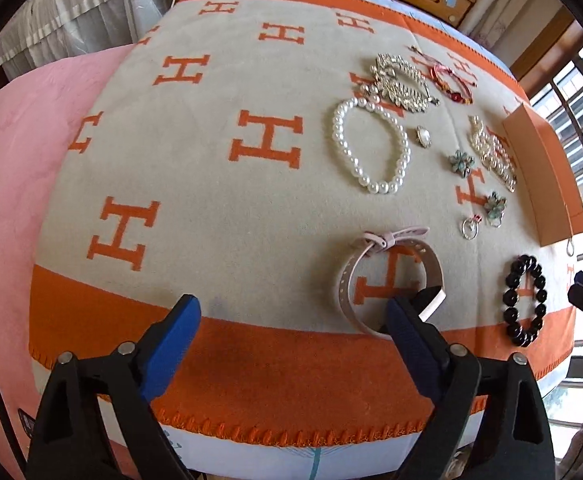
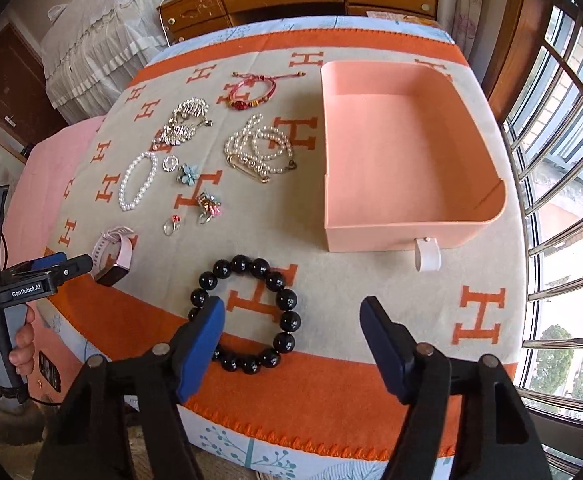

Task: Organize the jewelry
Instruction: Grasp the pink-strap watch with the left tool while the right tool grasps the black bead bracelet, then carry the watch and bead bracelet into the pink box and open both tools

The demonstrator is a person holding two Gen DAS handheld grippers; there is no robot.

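The left gripper is held with its blue-padded jaws spread and nothing between them; the pale pink strapped wristwatch lies just beyond its right finger, partly hidden behind it, on the beige blanket patterned with orange H letters. The right gripper is likewise parted and grasping nothing; the bracelet of large glossy black beads lies on the blanket between its fingers, the near-left beads covered by the left finger, and whether that finger touches them cannot be told.

Farther off, one open peach-coloured cardboard box with a white pull tab stands at the right. To its left are laid one white pearl bracelet, one heap of small pearl strands with a gold pin, one silver rhinestone piece, one red braided cord bracelet, one round rhinestone brooch, one blue flower ornament, one multicoloured cluster ring and one silver ring with a red stone.
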